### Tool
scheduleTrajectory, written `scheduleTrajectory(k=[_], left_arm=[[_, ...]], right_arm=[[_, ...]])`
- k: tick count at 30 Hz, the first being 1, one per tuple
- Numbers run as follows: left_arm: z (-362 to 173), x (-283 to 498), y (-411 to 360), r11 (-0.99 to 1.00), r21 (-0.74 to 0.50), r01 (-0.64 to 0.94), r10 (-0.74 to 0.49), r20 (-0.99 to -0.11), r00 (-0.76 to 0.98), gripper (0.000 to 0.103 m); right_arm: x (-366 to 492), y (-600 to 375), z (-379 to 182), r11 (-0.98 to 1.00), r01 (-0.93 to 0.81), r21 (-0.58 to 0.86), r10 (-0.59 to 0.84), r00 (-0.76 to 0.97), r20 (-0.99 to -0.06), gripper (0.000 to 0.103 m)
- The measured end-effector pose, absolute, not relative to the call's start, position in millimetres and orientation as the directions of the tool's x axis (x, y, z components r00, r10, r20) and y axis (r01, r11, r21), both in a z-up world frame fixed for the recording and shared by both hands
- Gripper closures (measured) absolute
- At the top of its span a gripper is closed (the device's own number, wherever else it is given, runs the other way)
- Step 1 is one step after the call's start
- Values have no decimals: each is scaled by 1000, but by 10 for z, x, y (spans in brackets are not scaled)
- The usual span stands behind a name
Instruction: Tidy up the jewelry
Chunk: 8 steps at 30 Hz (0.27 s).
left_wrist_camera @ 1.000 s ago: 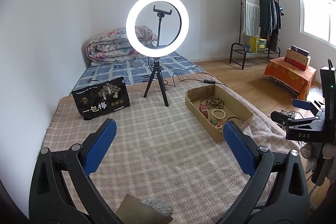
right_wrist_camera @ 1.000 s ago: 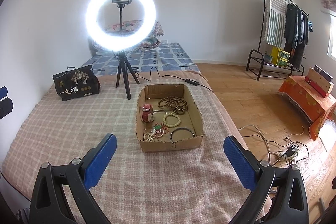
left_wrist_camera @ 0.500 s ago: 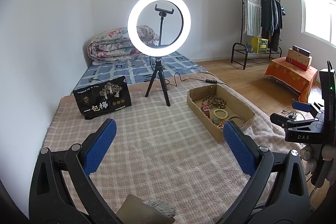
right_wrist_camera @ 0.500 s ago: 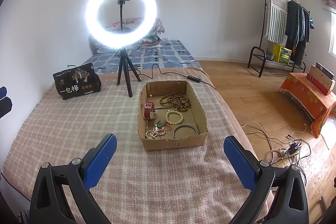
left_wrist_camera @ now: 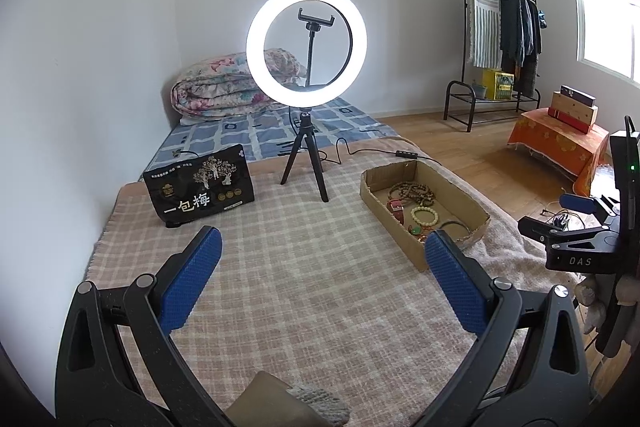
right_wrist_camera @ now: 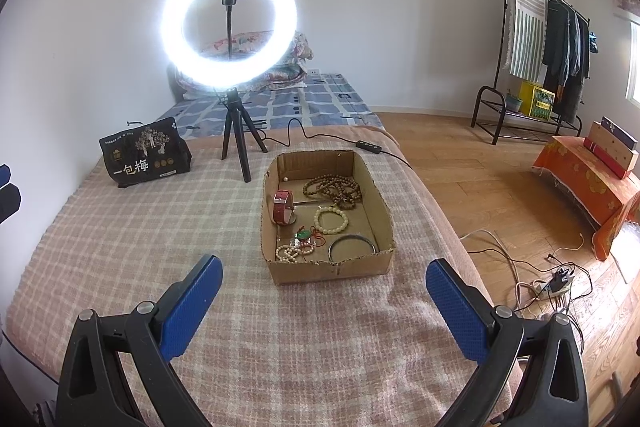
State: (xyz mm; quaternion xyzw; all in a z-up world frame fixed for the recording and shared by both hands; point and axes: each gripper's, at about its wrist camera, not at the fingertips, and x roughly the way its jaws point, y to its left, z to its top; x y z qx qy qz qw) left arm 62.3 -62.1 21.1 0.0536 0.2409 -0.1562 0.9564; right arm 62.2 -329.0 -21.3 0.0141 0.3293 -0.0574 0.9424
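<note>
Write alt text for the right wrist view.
An open brown cardboard box of jewelry sits on a pink checked blanket, ahead of the open, empty blue-padded right gripper. Behind it stand a lit white ring light and a black printed bag.

"一包梅" on black bag (left_wrist_camera: 199,187); "DAS" on right claw (left_wrist_camera: 580,261)

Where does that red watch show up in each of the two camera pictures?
Left wrist view: the red watch lies in the cardboard box, right of centre.
Right wrist view: watch by the box's left wall, near centre.
Shared landmark: the ring light behind the box.
</note>
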Motion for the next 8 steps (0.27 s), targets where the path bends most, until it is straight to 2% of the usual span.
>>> scheduleTrajectory(k=[8], left_arm=[[202, 644, -574, 952, 36, 304, -253, -464, 849, 0]], right_arm=[[640, -3294, -245, 993, 119, -10, -99, 772, -628, 0]])
